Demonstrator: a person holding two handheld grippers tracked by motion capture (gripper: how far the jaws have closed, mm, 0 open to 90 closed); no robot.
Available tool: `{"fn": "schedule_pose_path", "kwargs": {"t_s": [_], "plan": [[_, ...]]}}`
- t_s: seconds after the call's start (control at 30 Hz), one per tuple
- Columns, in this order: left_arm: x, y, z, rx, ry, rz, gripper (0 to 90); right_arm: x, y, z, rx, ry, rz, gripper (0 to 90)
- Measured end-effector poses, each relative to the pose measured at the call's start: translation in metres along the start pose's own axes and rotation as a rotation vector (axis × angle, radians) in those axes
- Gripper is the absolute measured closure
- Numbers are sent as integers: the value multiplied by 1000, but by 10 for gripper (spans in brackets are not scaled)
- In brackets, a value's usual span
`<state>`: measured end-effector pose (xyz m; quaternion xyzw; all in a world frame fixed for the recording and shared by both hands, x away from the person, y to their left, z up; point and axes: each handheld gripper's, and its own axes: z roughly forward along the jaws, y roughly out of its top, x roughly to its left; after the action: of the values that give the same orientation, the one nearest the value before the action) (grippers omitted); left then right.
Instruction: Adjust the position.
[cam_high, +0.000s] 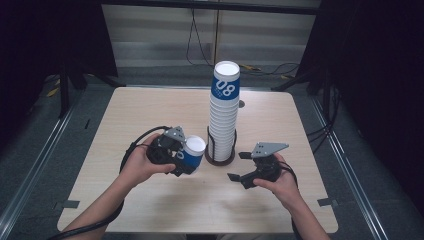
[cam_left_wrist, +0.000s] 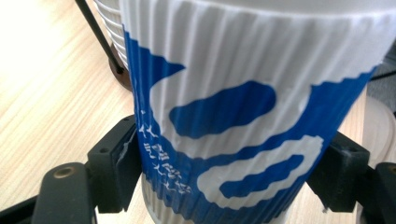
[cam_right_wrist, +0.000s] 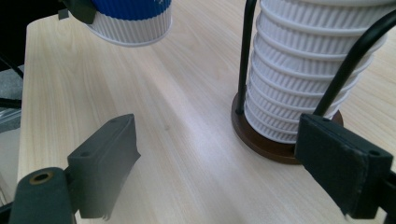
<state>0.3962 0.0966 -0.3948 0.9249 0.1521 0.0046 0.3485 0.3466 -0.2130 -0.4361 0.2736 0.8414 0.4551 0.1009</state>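
Observation:
My left gripper (cam_high: 182, 161) is shut on a blue and white ribbed paper cup (cam_high: 192, 154), held above the table just left of the cup stack; the cup (cam_left_wrist: 233, 112) sits between both black jaws, and its base (cam_right_wrist: 133, 23) hangs clear of the wood. A tall stack of white ribbed cups (cam_high: 223, 117), topped by a blue-banded one, stands in a black wire holder on a round brown base (cam_high: 220, 159). My right gripper (cam_high: 239, 166) is open, low on the table right of the holder (cam_right_wrist: 285, 144), nothing between its jaws.
The light wooden table (cam_high: 150, 110) has bare surface on its left half and along the front. Dark floor, metal rails and cables surround the table. A small round mark (cam_high: 242, 104) lies behind the stack.

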Motion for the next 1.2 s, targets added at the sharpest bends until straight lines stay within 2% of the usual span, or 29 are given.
{"fn": "schedule_pose_path", "kwargs": {"t_s": [0.1,0.17,0.2,0.23,0.3,0.57,0.67,0.73,0.77,0.83,0.9,1.03,1.2], "plan": [[-2,2,3,13,-1,-4,222,1,0,1,3,5,-5,126],[-2,4,3,49,2,11,222,1,0,2,6,7,-7,126],[-3,6,3,70,-2,33,224,1,-1,3,11,11,-9,126],[-4,7,5,71,-3,21,224,1,-1,3,14,12,-10,126],[-5,8,6,78,0,29,225,1,-1,3,15,12,-10,127],[-10,19,10,147,14,81,225,3,-1,3,17,24,-19,128],[-13,24,13,193,24,121,225,4,-1,3,16,30,-26,128],[-14,25,14,199,26,119,225,4,0,3,21,26,-28,128],[-15,25,14,199,22,113,225,5,0,3,28,21,-34,128],[-14,27,15,219,24,133,225,6,0,4,26,31,-37,128],[-16,28,17,236,24,130,225,6,0,5,28,35,-39,129],[-21,30,22,285,15,164,226,8,1,7,35,52,-49,129],[-25,32,27,313,9,186,226,11,2,9,42,63,-61,129]]}}
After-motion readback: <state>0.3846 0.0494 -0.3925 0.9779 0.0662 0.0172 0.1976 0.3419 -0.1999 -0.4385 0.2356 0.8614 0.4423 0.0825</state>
